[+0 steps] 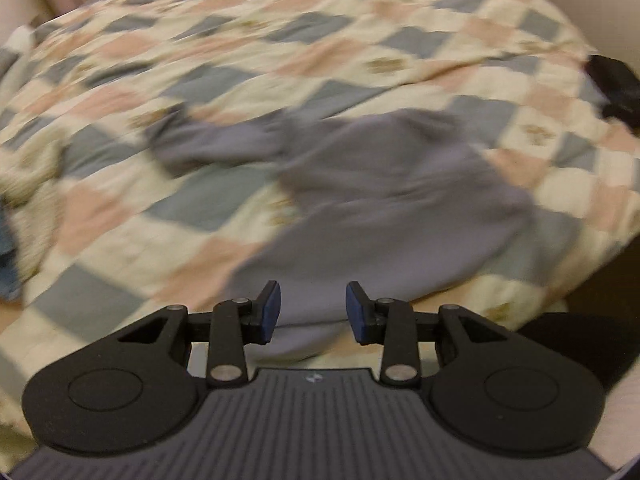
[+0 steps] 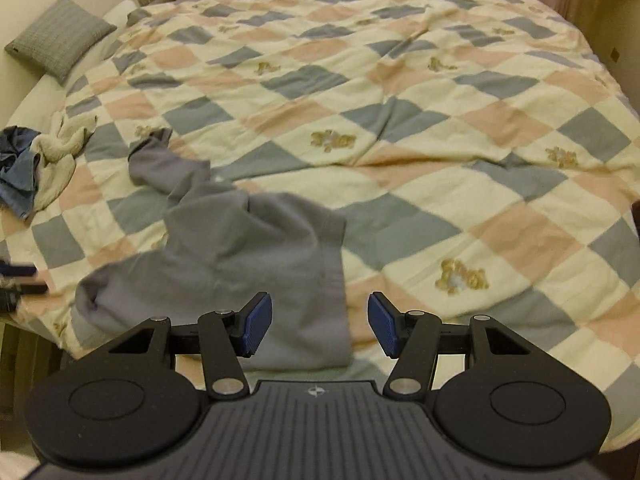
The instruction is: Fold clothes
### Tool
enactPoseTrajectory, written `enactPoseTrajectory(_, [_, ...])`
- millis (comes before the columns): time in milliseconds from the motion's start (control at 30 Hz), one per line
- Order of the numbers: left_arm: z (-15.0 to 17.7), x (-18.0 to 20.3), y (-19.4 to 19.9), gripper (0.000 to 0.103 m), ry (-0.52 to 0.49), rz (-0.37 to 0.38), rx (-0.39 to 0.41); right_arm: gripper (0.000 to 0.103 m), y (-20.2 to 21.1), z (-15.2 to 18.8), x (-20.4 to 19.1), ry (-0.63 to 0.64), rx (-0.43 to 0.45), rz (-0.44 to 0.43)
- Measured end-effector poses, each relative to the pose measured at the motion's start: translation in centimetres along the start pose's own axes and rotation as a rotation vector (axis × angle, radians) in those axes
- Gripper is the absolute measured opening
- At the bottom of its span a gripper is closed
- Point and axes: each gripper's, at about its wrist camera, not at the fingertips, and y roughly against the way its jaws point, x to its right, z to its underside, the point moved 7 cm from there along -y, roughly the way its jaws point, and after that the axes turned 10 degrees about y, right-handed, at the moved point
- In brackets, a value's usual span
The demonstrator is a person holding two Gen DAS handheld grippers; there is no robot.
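I hold both claws over a bed covered by a checked quilt [image 2: 440,128] in cream, peach and grey-blue squares. The grey garment [image 2: 240,248] lies crumpled on the near side of the quilt, one sleeve [image 2: 160,160] trailing away toward the far left, its lower edge hanging close to the edge of the bed.

My right claw [image 2: 320,322] stands with its jaws apart, blue pads [image 2: 256,322] facing each other across a clear gap; nothing is pinched between them, and the garment's near right corner lies below the left pad. My left claw [image 1: 313,308] has its jaws parted by a narrower gap, and nothing is gripped there either; the grey cloth [image 1: 380,184] spreads out beyond and beneath its tips. That view is smeared, so fine folds are hard to read.

At the left edge of the bed sits a small heap: a cream knitted piece [image 2: 60,152] beside a blue denim item [image 2: 16,160]. A grey cushion [image 2: 60,36] rests at the far left corner.
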Motion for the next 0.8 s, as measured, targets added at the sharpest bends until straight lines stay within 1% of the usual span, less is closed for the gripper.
enactPoseTrajectory(100, [-0.3, 5.0, -1.1, 0.031, -0.030, 0.037, 0.015, 0.056, -0.7, -1.4, 1.2, 0.050, 0.017, -0.011])
enactPoseTrajectory(267, [-1.0, 12.2, -3.4, 0.031, -0.025, -0.005, 0.037, 0.056, -2.2, -3.3, 4.8, 0.178, 0.000, -0.067])
enactPoseTrajectory(433, [-1.2, 19.4, -7.1, 0.033, 0.135, -0.047, -0.010, 0.056, -4.0, -3.5, 10.0, 0.303, -0.045, -0.141])
enactPoseTrajectory(500, [-1.5, 22.5, -9.0, 0.037, 0.180, -0.052, -0.024, 0.056, -4.7, -2.9, 12.3, 0.339, -0.081, -0.147])
enactPoseTrajectory(567, [-2.2, 25.9, -11.4, 0.046, 0.206, -0.051, -0.029, 0.056, -5.0, -2.2, 14.2, 0.367, -0.097, -0.165])
enactPoseTrajectory(600, [-2.4, 27.2, -12.6, 0.049, 0.213, -0.060, -0.033, 0.056, -5.3, -1.8, 15.0, 0.372, -0.107, -0.173])
enactPoseTrajectory(667, [-2.7, 29.1, -15.0, 0.055, 0.227, -0.110, -0.042, 0.056, -5.9, -1.0, 16.7, 0.371, -0.130, -0.181])
enactPoseTrajectory(733, [-2.6, 29.7, -17.8, 0.056, 0.244, -0.209, -0.066, 0.056, -6.8, -0.3, 18.1, 0.365, -0.153, -0.186])
enactPoseTrajectory(800, [-2.4, 29.6, -19.7, 0.056, 0.259, -0.289, -0.078, 0.056, -7.6, 0.1, 19.0, 0.363, -0.172, -0.200])
